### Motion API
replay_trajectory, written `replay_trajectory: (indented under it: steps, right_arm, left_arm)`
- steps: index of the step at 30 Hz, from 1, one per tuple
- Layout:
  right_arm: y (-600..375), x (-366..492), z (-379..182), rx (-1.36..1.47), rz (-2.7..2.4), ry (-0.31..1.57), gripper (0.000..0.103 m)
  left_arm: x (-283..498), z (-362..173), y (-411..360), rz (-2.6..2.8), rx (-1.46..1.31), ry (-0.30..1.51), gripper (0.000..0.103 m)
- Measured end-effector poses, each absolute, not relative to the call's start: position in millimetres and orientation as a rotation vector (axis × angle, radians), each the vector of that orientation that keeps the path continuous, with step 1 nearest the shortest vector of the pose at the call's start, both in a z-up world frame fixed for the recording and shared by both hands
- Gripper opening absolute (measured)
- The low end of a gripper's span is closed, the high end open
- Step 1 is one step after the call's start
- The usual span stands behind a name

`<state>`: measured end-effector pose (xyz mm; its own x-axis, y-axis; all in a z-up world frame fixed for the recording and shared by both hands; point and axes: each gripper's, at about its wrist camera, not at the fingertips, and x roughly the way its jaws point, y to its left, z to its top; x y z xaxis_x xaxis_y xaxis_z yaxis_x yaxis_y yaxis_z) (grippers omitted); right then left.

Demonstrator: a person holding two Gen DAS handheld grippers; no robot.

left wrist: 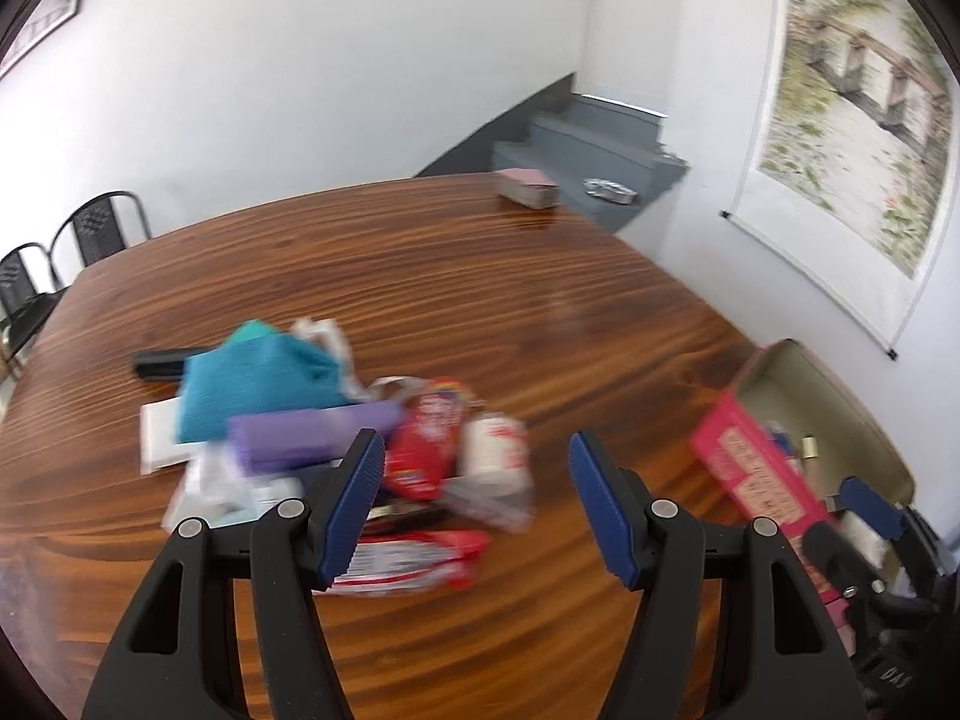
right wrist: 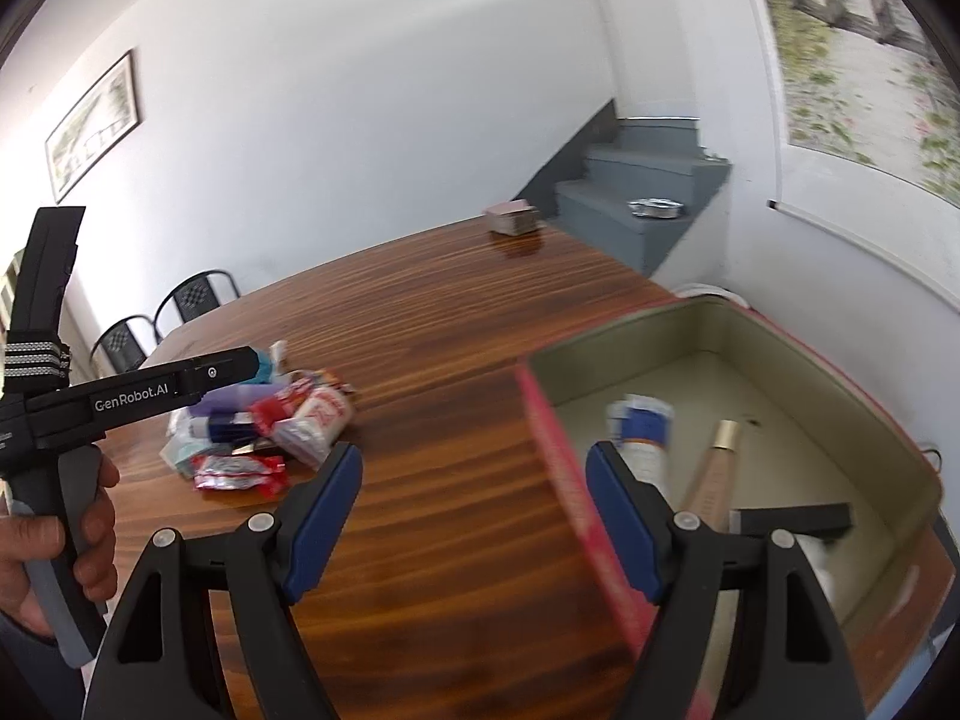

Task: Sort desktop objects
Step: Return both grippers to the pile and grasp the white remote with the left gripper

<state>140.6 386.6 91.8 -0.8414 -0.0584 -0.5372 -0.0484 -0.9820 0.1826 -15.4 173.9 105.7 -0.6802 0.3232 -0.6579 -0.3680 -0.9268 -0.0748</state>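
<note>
Wooden table [right wrist: 420, 330], left tool [right wrist: 228, 420] handle reads "GenRobot.AI"

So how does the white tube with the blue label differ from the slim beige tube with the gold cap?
The white tube with the blue label looks wider and shorter; the slim beige tube with the gold cap is narrower and longer. The white tube carries a blue label; the beige tube looks plain. Both lie flat, side by side, inside the open red box.

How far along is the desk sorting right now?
Done: a tube, a gold-capped bottle and a black item lie in the tin box. In hand: nothing; left gripper and right gripper are open. Left: the pile on the table.
</note>
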Motion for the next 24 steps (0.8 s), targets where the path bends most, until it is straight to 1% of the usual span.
replay_trajectory:
  steps: [6, 13, 18, 24]
  right_arm:
    - [360, 125, 85, 0.928, -2.929, -0.279, 0.082]
    - [333, 108, 76, 0.987, -2.868, -0.235, 0.082]
    - [314, 96, 72, 1.019, -2.835, -0.202, 0.083]
    - [297, 80, 69, 1.021, -2.816, -0.170, 0.083]
  left_arm:
    - [-26, 96, 116, 2.665, -1.036, 0.121, 0.068]
    - [-47, 72, 51, 2.744, -1.153, 0.069, 0.068]
    - [-57, 52, 32, 2.745, -1.224, 0.098, 0.068]
    - [-61, 33, 31, 2.710, -1.278, 0.219, 0.068]
